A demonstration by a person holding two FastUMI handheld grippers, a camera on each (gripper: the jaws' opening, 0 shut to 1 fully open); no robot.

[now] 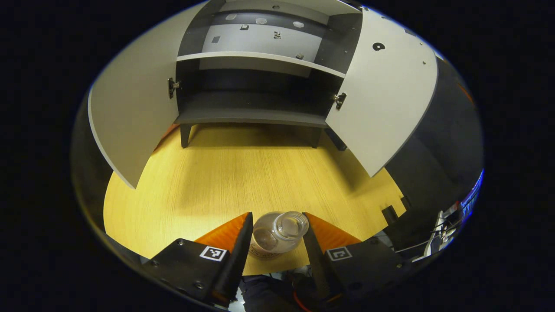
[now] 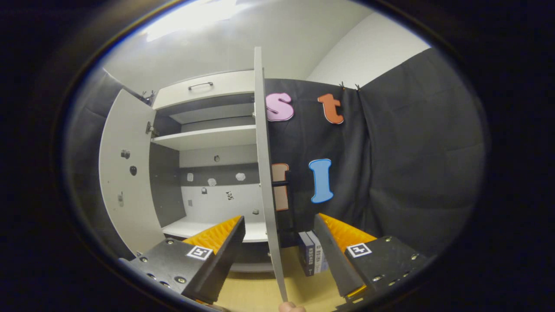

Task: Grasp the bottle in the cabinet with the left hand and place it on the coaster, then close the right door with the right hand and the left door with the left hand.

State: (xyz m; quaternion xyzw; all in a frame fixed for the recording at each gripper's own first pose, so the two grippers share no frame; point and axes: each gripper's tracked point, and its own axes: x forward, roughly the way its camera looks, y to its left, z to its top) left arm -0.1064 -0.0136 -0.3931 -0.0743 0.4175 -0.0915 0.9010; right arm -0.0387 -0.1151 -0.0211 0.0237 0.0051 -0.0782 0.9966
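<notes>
A clear, uncapped bottle (image 1: 279, 232) stands on a round coaster (image 1: 261, 254) near the wooden table's front edge. My left gripper (image 1: 278, 216) is shut on the bottle, one finger against each side. Beyond it the grey cabinet (image 1: 251, 115) has both doors swung wide: the left door (image 1: 130, 108) and the right door (image 1: 386, 95). In the right gripper view the right door (image 2: 266, 173) is seen edge-on, running up between the spread fingers of my right gripper (image 2: 279, 221), which is open and not touching it. The left door (image 2: 125, 173) stands open farther back.
The cabinet's shelves (image 1: 260, 58) hold nothing. The wooden table (image 1: 243, 177) stretches between the bottle and the cabinet. Two books (image 2: 312, 258) stand upright beside the cabinet, behind the right door. A fingertip (image 2: 290, 307) shows at the bottom edge.
</notes>
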